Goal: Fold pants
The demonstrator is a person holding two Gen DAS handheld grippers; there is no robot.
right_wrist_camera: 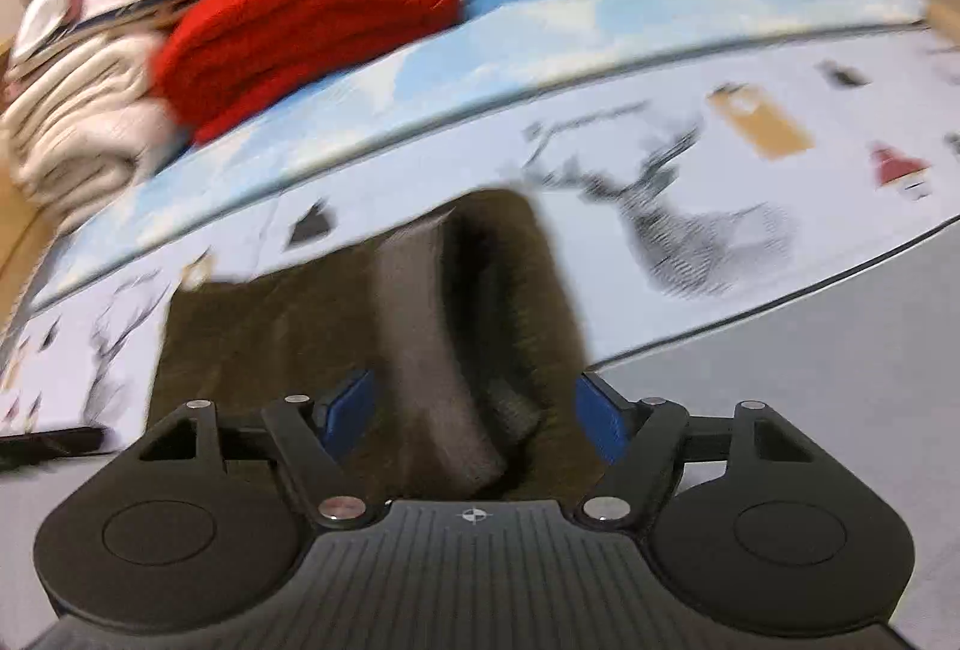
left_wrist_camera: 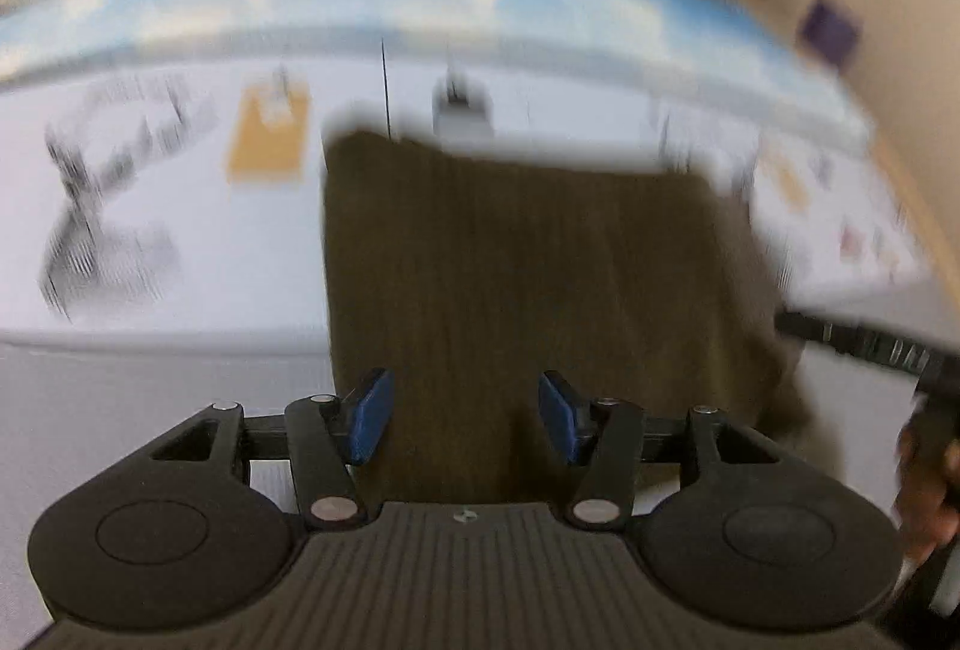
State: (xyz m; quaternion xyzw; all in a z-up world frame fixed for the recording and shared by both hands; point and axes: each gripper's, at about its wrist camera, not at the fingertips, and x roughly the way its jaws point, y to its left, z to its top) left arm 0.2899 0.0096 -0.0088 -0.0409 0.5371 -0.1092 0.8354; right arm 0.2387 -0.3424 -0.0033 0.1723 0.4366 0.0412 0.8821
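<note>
I am looking at the brown pants [left_wrist_camera: 528,290] lying on the printed bedsheet [left_wrist_camera: 180,206], partly folded. My left gripper [left_wrist_camera: 465,425] and right gripper [right_wrist_camera: 474,419] are both gaping wide, holding nothing. I am worrying that the raised fold [right_wrist_camera: 420,302] may flop open, or that either gripper may pinch the sheet along with the cloth.

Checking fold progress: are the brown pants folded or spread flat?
Folded: the brown pants form a compact rectangle, with stacked layers and a fold opening in the right wrist view.
</note>
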